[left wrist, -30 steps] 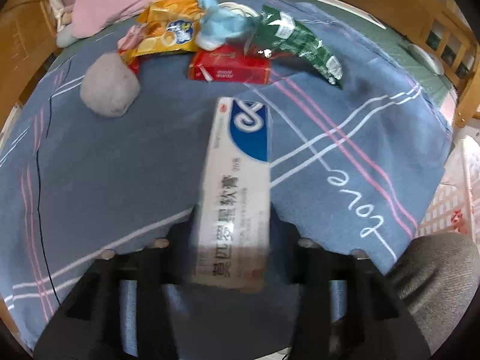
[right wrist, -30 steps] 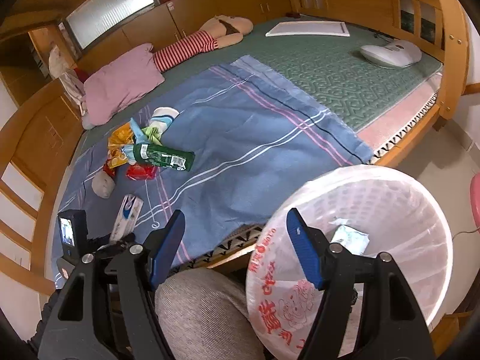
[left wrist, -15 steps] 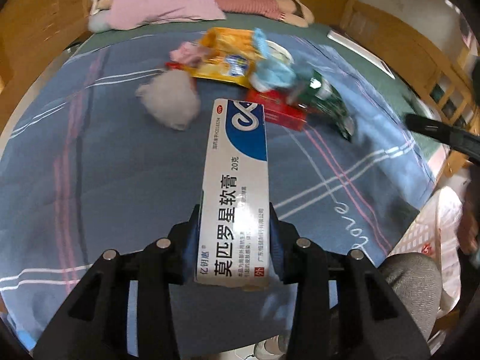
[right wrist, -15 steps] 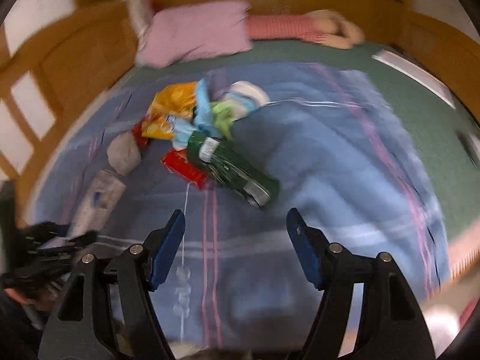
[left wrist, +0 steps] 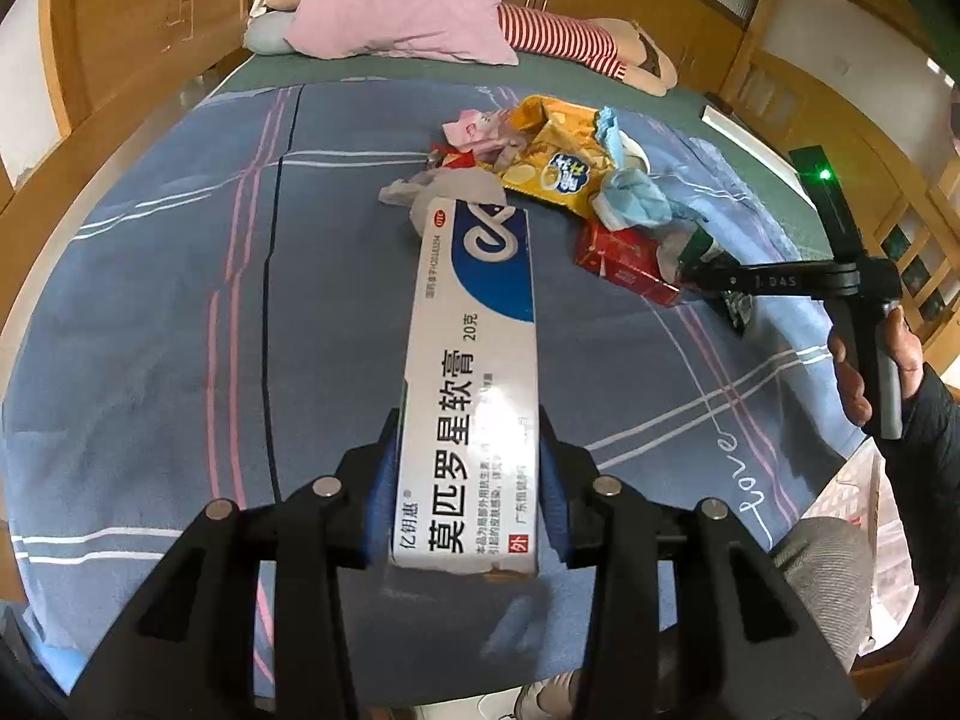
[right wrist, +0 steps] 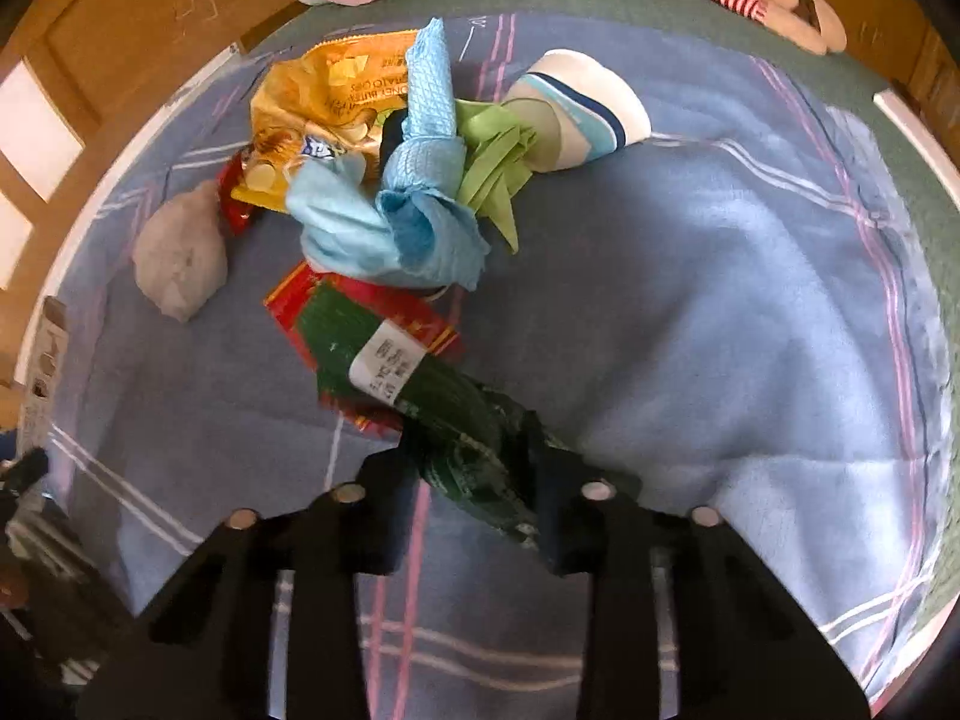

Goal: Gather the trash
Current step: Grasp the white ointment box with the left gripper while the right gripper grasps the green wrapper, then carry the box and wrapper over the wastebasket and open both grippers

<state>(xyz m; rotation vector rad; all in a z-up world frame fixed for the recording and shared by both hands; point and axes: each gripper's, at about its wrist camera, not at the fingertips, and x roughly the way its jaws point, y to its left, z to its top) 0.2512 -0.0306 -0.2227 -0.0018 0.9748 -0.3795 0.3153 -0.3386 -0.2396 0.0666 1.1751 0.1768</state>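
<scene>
**Two pieces of trash in hand at once**

My left tongs [left wrist: 468, 504] are clamped on the near end of a white ointment box [left wrist: 474, 372], held up off the blue bedsheet [left wrist: 150, 330] so it is clear to carry. My right tongs [right wrist: 474, 474] are closing on the near end of a green wrapper [right wrist: 432, 384], which lies between the jaws and across a red packet [right wrist: 294, 300]. Blur hides whether they pinch it yet. Farther off lie a yellow chip bag [right wrist: 312, 102], a blue cloth [right wrist: 414, 204] and a grey wad [right wrist: 180, 258].
</scene>
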